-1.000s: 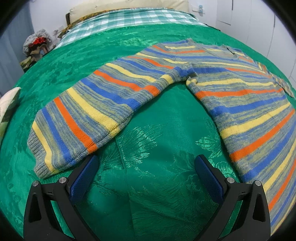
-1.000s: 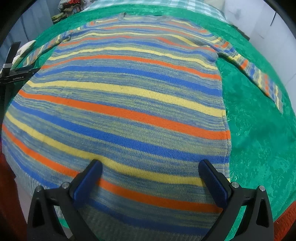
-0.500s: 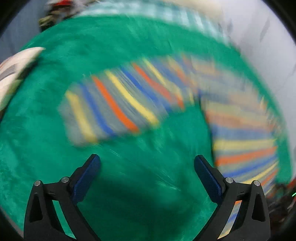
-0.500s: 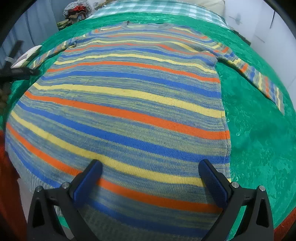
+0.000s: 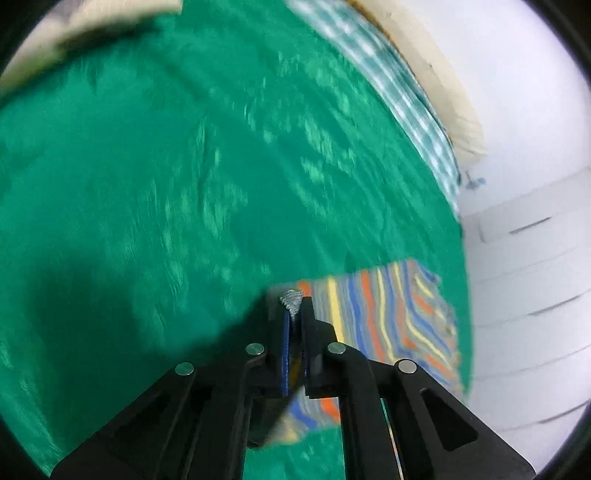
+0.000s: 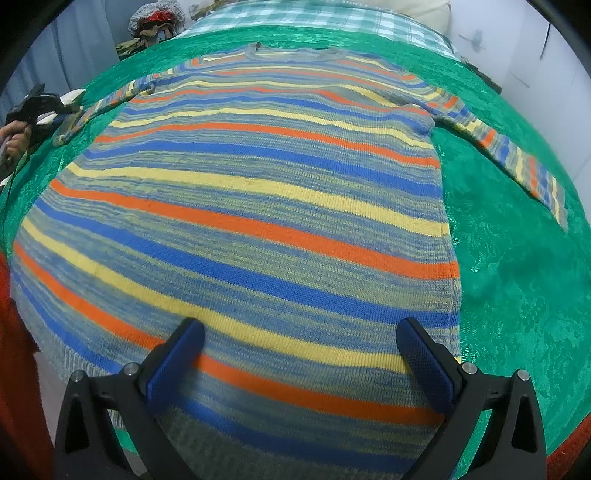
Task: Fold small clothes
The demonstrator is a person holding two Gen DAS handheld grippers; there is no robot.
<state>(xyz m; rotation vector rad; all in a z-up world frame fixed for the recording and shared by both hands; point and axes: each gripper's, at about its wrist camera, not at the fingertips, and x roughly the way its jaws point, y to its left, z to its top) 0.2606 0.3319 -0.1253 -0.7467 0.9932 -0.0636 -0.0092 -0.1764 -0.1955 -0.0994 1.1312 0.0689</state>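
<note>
sweater: a striped sweater (image 6: 258, 206) is laid flat, face up, on a green bedspread (image 6: 517, 280); neckline at the far side, hem at the near edge, both sleeves spread outward.
left sleeve: the left sleeve (image 6: 107, 103) is stretched toward the far left; in the left wrist view its grey ribbed cuff (image 5: 291, 300) is seen pinched between the pads.
left gripper: the left gripper (image 5: 294, 317) is clamped on that cuff; the jaws have just been closing, with cuff fabric between them. The left wrist view is motion-blurred.
right gripper: the right gripper (image 6: 303, 350) is held with jaws wide apart over the near part of the sweater body; nothing is gripped, and contact with the knit cannot be told.
step: first fold judged in hand, sleeve taken up for folding inward; the body is not yet folded.
next move: the cuff is to be carried right, across the chest, and laid flat without dragging the shoulder; the body may need pinning by the right gripper.
risk: a thin cuff grip may slip in a loose knit.
surroundings: a checked sheet (image 6: 303, 18) and a pillow (image 5: 424, 62) are seen at the far end of the bed.
writing: no readable brand, label or text is seen.
</note>
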